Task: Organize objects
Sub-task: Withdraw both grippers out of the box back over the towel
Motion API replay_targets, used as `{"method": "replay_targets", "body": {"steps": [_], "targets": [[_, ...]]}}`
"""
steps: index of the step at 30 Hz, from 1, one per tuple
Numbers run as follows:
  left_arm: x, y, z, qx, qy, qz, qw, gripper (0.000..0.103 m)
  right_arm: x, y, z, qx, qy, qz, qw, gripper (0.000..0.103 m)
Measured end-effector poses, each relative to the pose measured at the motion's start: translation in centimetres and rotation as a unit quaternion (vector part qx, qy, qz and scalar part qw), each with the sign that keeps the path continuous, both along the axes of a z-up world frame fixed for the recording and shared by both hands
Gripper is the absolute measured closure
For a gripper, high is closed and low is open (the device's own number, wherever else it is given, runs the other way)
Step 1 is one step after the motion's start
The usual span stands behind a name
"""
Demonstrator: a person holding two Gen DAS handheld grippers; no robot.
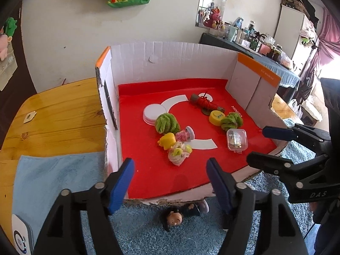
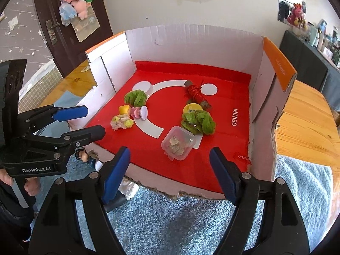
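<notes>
A white cardboard box point(image 1: 170, 59) lined with a red mat point(image 1: 148, 170) holds small items: two green fuzzy bundles point(image 1: 166, 123) point(image 2: 198, 122), a clear plastic case point(image 1: 237, 141) point(image 2: 178, 143), a yellow cap point(image 1: 216, 116), a red-wrapped stick point(image 1: 205, 104), a white disc point(image 1: 154, 112), a yellow toy point(image 1: 166, 141), a pink toy point(image 1: 184, 136) and a pale pom-pom point(image 1: 179, 153). My left gripper point(image 1: 170, 180) is open and empty at the box's front edge. My right gripper point(image 2: 169, 172) is open and empty, just before the clear case. A small doll figure point(image 1: 180, 214) lies on the carpet below the box.
The box sits on a wooden table point(image 1: 53, 114) point(image 2: 306, 123). A light blue cloth point(image 1: 57, 180) lies left of the box. Blue carpet point(image 2: 191, 223) lies under the box's front edge. A white device point(image 1: 20, 235) sits at the lower left.
</notes>
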State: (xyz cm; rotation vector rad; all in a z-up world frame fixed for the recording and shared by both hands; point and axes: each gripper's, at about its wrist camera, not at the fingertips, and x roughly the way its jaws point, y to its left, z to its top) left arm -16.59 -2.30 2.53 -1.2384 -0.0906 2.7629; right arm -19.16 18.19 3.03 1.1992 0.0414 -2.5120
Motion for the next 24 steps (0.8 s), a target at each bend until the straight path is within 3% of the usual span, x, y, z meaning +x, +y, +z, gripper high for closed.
{"method": "replay_targets", "body": {"steps": [3, 13, 17, 24], "targets": [[0.3, -0.1, 0.3, 0.002, 0.005, 0.004, 1.0000, 0.026, 0.6, -0.1, 0.3, 0.004, 0.009, 0.001, 1.000, 0.020], [1.3, 0.1, 0.7, -0.004, 0.014, 0.007, 0.9999, 0.014, 2.3, -0.7, 1.1, 0.008, 0.025, 0.014, 1.000, 0.018], [1.7, 0.1, 0.9, -0.005, 0.018, 0.008, 0.9998, 0.013, 3.0, -0.8, 1.2, 0.005, 0.028, 0.016, 0.999, 0.010], [2.4, 0.2, 1.1, -0.006, 0.021, 0.009, 0.9997, 0.009, 4.1, -0.9, 1.3, 0.005, 0.034, 0.021, 0.999, 0.009]]}}
